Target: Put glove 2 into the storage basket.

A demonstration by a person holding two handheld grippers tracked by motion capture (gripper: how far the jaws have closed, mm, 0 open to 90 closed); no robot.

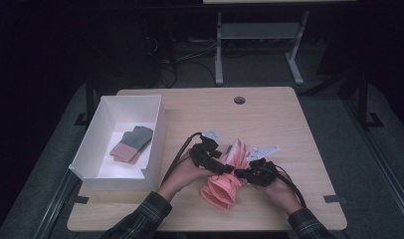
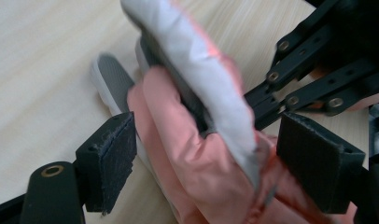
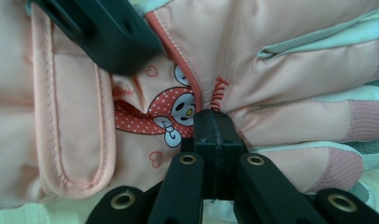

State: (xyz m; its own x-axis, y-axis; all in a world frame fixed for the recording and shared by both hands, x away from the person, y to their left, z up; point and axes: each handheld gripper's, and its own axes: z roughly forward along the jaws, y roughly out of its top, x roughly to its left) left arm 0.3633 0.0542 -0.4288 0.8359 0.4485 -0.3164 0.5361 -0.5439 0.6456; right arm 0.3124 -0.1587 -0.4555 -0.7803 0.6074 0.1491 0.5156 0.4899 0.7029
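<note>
- The right gripper has its jaws pressed tight together on a pinch of the pink glove's fabric, just beside the printed cartoon patch; in my judgement this pinch is there to anchor the glove so it cannot slide while the other hand works
- The left gripper stands wide, its pads on either side of the glove and not pressing it; the glove lies between them, so this reads as a let-go or a re-grip, not a hold
- In the high view the pink glove lies on the table near its front edge, between the two hands, bunched at the cuff; the left gripper and right gripper meet over it
- The white box sits well to the left, with a grey-and-pink pair of gloves flat inside; likely the pink glove is bound there too
</note>
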